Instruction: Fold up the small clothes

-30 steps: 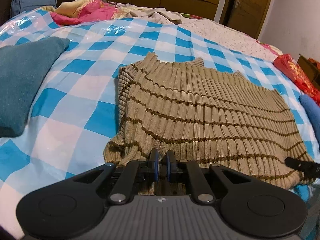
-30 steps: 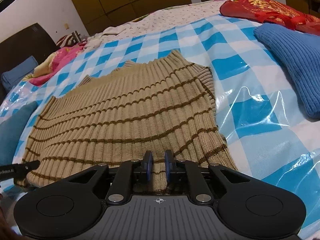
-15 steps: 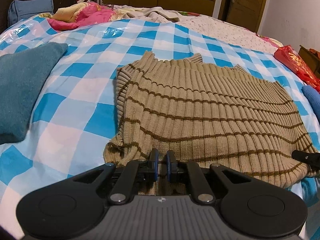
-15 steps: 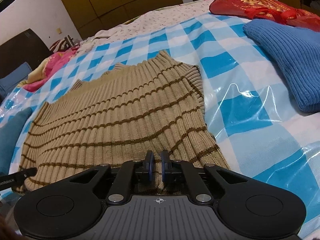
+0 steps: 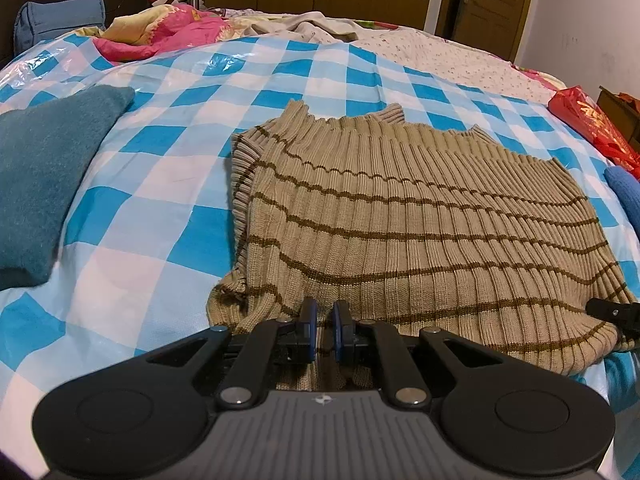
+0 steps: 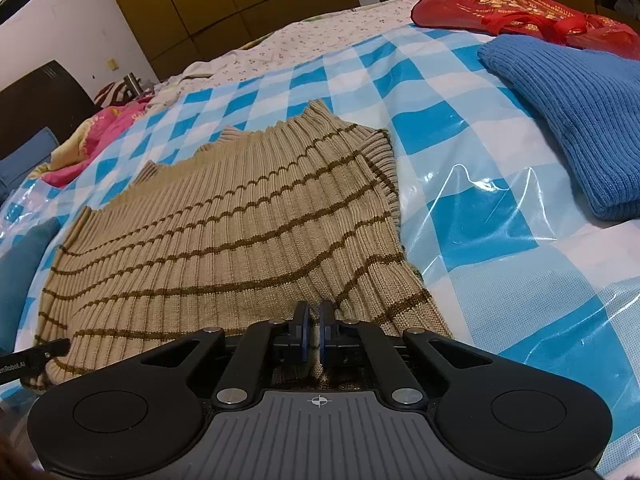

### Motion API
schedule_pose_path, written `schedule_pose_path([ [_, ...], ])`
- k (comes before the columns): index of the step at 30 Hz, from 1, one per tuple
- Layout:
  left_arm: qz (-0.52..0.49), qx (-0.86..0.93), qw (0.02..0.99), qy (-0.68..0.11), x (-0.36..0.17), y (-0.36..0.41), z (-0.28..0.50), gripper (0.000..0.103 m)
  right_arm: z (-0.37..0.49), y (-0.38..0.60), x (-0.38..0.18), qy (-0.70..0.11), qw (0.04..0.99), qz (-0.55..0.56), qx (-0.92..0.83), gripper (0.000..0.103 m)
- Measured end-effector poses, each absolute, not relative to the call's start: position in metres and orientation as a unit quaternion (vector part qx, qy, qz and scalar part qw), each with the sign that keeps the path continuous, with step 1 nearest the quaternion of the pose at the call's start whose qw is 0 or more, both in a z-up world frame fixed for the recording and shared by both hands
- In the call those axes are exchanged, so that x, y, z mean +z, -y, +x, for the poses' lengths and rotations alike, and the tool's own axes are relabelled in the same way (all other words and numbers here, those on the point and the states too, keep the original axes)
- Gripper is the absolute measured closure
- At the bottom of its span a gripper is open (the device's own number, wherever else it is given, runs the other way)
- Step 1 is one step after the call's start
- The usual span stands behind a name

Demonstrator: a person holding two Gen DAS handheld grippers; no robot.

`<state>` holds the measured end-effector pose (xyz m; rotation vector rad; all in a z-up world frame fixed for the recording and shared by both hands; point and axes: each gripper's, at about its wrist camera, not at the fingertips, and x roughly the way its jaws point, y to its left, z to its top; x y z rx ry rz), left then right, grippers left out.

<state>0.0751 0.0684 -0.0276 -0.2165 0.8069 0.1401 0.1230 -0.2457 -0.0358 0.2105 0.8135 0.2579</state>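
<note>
My left tongs [image 5: 323,330] and right tongs [image 6: 314,330] each pinched the near hem of the tan striped sweater [image 5: 420,224], jaws narrowed to a slit w/ knit caught between the blue pads, one at each bottom corner. The sweater lay flat on the blue-and-white checked sheet [image 5: 168,168], collar pointing away from me, hem at my edge. Its sides looked already turned in, the far-left shoulder showing a doubled ribbed edge, so I judged the side folds done & the bottom-to-collar fold not yet made: the hem sat barely off the sheet, body unraised. Approx. halfway through this piece, I'd say.

Left of the sweater, well apart, sat a teal garment [image 5: 44,176]; right of the sweater, also apart, a bright blue knit [image 6: 576,120], folded-looking, w/ a red bag [image 6: 516,12] beyond it. Whether those two counted as finished or waiting, I couldn't tell. Beyond the sweater's collar, a pink blanket [image 5: 160,32] lay bunched near the headboard.

Left to do, in my view: carry both corners up to the collar, lay them down, let go.
</note>
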Motion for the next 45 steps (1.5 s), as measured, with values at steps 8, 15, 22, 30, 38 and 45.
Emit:
schedule_pose_path([
  [8, -0.104, 0.067, 0.911, -0.392, -0.0281, -0.0685, 0.0755, 0.081, 0.1223, 0.2435, -0.0361, -0.391, 0.907, 0.091, 0.125, 0.103],
  [15, -0.105, 0.066, 0.911, -0.392, -0.0281, -0.0685, 0.0755, 0.081, 0.1217, 0.2414, -0.036, -0.389, 0.909, 0.083, 0.124, 0.102],
  [22, -0.098, 0.067, 0.912, -0.392, -0.0281, -0.0674, 0.0759, 0.081, 0.1216, 0.2402, -0.0362, -0.388, 0.91, 0.08, 0.123, 0.102],
  [30, -0.083, 0.067, 0.913, -0.394, -0.0282, -0.064, 0.0759, 0.081, 0.1211, 0.2394, -0.0357, -0.386, 0.911, 0.074, 0.124, 0.102],
  [38, -0.083, 0.064, 0.912, -0.398, -0.0294, -0.0646, 0.0782, 0.081, 0.1209, 0.2381, -0.0347, -0.386, 0.911, 0.07, 0.127, 0.099],
  [45, -0.088, 0.061, 0.91, -0.4, -0.029, -0.0671, 0.0782, 0.081, 0.1211, 0.2386, -0.0346, -0.386, 0.91, 0.073, 0.129, 0.098],
])
